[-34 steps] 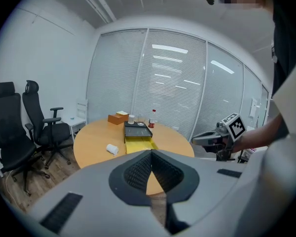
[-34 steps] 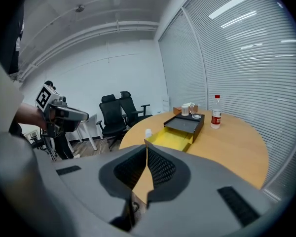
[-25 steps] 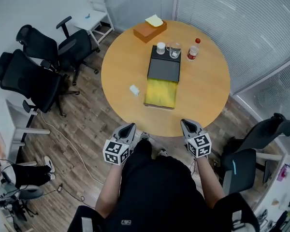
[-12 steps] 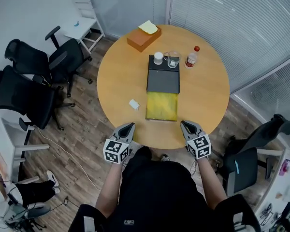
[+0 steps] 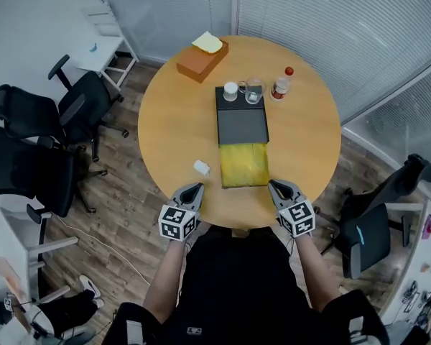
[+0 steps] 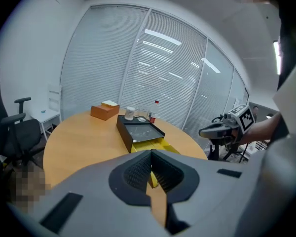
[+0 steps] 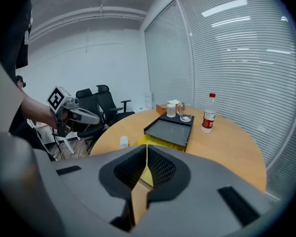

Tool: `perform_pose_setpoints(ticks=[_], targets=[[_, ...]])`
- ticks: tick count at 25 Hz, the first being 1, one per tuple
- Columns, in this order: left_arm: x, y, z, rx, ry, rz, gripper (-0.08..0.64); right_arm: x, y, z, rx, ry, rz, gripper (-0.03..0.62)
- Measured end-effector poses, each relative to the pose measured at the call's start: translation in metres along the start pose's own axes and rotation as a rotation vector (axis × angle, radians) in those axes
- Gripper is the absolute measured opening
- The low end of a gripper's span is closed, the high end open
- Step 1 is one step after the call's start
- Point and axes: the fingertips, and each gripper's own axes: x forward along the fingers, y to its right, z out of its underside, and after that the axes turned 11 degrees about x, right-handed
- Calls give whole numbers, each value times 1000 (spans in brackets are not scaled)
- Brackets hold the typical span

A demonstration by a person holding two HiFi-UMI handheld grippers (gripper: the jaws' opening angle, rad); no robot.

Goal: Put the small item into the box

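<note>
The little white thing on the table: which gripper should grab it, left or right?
Probably the left. The small white item lies left of the yellow box, close in front of the left gripper. The right gripper would have to reach across the box. Both are shut and empty.

The person is holding a grey two-jaw left gripper (image 5: 195, 188) and a matching grey right gripper (image 5: 274, 186) side by side ahead of the torso, with the left forearm (image 5: 170, 268) and right forearm (image 5: 307, 264) reaching forward. Both grippers are pointing ahead and slightly downward, jaws pressing together on nothing.
</note>
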Motion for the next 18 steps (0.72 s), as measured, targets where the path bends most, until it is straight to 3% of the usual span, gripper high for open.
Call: perform_pose_setpoints(ticks=[7,18], targets=[[21,-18,6,5,-30,56,6,16,-11,-14,-14,-4,11,6],[49,-36,19,-40,-59,12,6,36,7,-15,-33,-56,-34,6]])
